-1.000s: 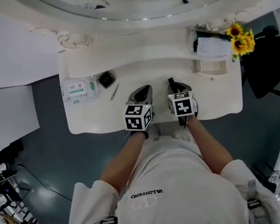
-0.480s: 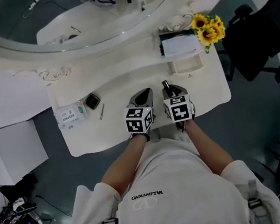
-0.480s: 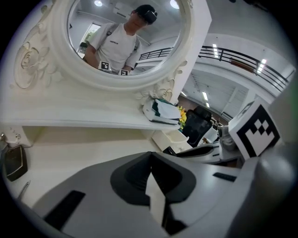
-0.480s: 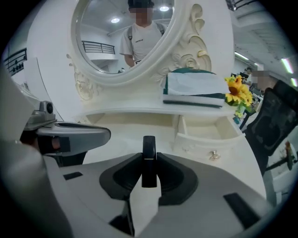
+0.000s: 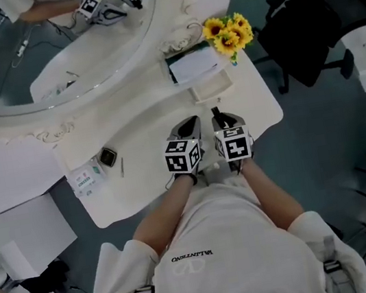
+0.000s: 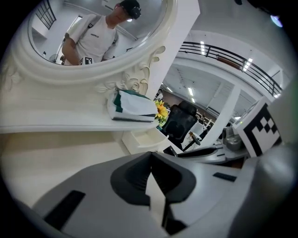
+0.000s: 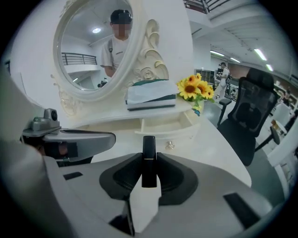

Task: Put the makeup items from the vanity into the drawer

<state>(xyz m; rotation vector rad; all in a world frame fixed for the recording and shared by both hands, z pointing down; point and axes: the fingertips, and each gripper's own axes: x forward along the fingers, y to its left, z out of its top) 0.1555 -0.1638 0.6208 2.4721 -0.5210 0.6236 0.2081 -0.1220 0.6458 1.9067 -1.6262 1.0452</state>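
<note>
My right gripper [image 5: 219, 115] [image 7: 148, 163] is shut on a slim black lipstick tube [image 7: 148, 153] that stands upright between its jaws. It hovers over the white vanity [image 5: 261, 112], just short of a small open drawer [image 5: 212, 89] [image 7: 164, 123] under the raised shelf. My left gripper [image 5: 189, 123] [image 6: 151, 158] hangs close beside it on the left, jaws shut with nothing between them. At the vanity's left end lie a black compact [image 5: 107, 156], a thin pencil [image 5: 122, 166] and a white-and-green packet [image 5: 86, 181].
A green-and-white box [image 5: 191, 64] sits on the shelf above the drawer, with sunflowers [image 5: 227, 33] at its right. A large oval mirror [image 5: 49, 53] rises behind. A black office chair [image 5: 317, 12] stands beyond the vanity's right end.
Both grippers have travelled right along the vanity, side by side, and now face the open drawer. The lipstick has stayed in the right gripper's jaws. The compact, pencil and packet lie as before.
</note>
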